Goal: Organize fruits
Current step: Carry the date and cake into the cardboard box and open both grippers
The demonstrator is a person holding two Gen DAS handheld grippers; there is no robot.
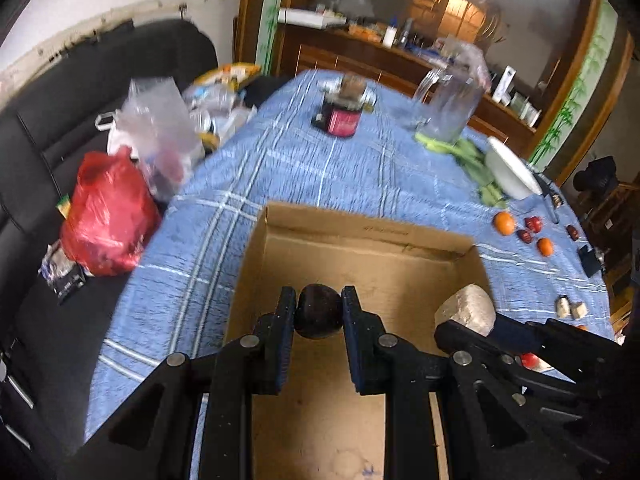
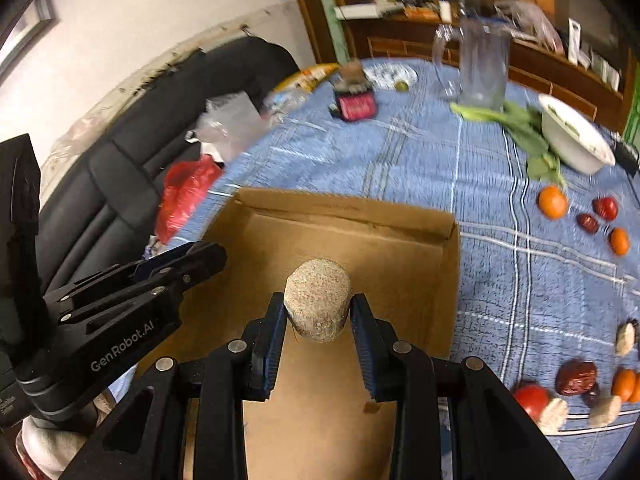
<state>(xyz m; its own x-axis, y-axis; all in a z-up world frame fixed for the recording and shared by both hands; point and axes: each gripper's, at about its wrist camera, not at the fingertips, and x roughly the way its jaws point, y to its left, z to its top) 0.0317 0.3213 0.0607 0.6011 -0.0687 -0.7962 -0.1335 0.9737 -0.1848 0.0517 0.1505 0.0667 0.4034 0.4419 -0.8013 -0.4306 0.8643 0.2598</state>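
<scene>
Around the cardboard box the bench, covered in a blue checked cloth, carries a good deal: a clear glass pitcher stands at the far side with green leafy vegetables lying at its foot, a white bowl tilts just beside those leaves, and a small red jar sits farther left, well apart from the box. Loose fruits lie to the right of the box, among them an orange, a second orange, several dark red dates and a large wrinkled date near a red tomato at the near edge; a few pale beige lumps lie with them. Off the bench's left side a black sofa holds a red plastic bag and a clear plastic bag. Nothing stands between the two tools and the box; both hang over its open top, side by side. The box itself shows only bare brown floor, with nothing visibly resting in it. The left tool pinches a dark round fruit between its pads above the box's near half. The right tool pinches a pale beige speckled lump, also above the box, toward its right wall.
</scene>
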